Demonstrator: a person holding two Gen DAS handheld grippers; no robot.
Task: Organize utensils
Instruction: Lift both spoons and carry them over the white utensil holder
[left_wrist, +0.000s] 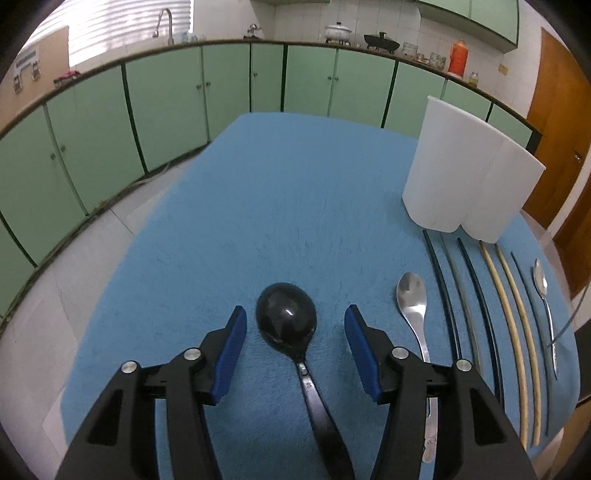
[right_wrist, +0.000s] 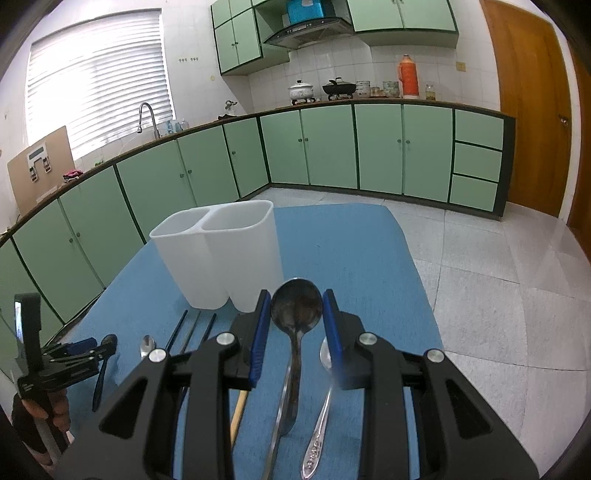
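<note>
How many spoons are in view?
4: a black spoon between the left tongs, a silver spoon just right of it, a slim spoon right of the chopsticks, a dark spoon between the right tongs. Others may be hidden.

left gripper (left_wrist: 295, 325) and right gripper (right_wrist: 295, 317), jaws spread apart

the left wrist view looks down close over the blue-covered bench (left_wrist: 258, 206), toward 12 o'clock. the right wrist view sits higher, facing the cabinets. both share the white holder (left_wrist: 465, 177) (right_wrist: 221, 251), at 2 and 11 o'clock.
</note>
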